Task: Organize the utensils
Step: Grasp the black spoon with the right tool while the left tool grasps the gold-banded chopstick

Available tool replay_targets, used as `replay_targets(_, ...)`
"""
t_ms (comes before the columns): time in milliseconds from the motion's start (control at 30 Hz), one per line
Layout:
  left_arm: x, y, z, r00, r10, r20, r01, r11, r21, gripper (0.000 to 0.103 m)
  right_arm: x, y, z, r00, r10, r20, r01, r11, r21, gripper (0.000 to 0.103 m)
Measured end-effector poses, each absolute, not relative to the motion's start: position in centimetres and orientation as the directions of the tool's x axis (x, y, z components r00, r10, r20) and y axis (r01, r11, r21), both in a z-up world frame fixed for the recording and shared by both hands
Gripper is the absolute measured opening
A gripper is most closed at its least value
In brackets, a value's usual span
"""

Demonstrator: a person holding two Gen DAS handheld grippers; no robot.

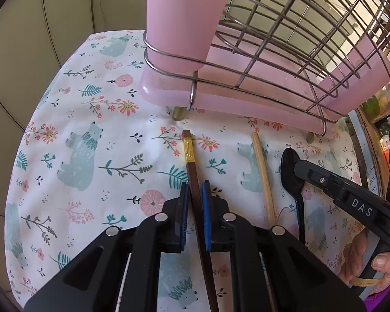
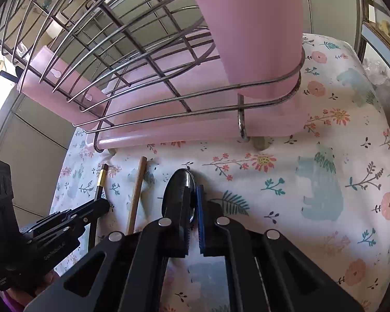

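Your left gripper (image 1: 195, 195) pinches the dark chopstick (image 1: 192, 171) lengthwise at frame centre, your right gripper (image 2: 193, 202) is clamped on the black spoon (image 2: 180, 184), both pointing up-frame toward the pink holder (image 1: 179, 20).

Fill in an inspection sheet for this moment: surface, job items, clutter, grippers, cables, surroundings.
Surface: floral bear-print cloth, wrinkled near the rack.
Job's things: dark chopstick, bamboo chopstick, black spoon lying side by side; wire rack on pink tray, pink cup in its ring.
Clutter: nothing seen.
Grippers: left gripper shut on the dark chopstick; right gripper shut on the black spoon.
Cables: nothing seen.
Surroundings: padded beige wall.
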State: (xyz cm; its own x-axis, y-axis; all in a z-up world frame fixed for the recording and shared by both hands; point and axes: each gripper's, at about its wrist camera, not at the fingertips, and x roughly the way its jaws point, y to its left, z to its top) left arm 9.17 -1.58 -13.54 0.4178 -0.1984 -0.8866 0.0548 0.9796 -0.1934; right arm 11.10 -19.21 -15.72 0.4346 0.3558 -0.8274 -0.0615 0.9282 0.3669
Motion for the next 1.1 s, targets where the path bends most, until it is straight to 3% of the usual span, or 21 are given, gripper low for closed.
replay_targets(800,9.2,-2.1,-13.5,0.416,-0.188,-0.89,0.067,0.982,-0.176,0.011,9.7,-20.1,-13.6,0.473,0.358,-0.805,-0.074,0.927,0.368,0.003)
replay_targets(900,9.2,-2.1,-13.6,0.416,-0.187,-0.89,0.067,0.982,-0.175,0.011,9.9,-19.9,-13.8,0.455,0.359,-0.815,-0.083,0.928,0.363,0.01)
replay_targets(967,9.3,-2.1,-13.6,0.417,-0.187,-0.889,0.068,0.982,-0.175,0.011,10.0,-19.6,-14.0,0.443,0.36,-0.821,-0.089,0.929,0.359,0.022)
replay_targets(1100,9.2,-2.1,-13.5,0.417,-0.188,-0.889,0.068,0.982,-0.176,0.011,10.3,-19.1,-14.8,0.415,0.346,-0.841,-0.09,0.936,0.341,0.022)
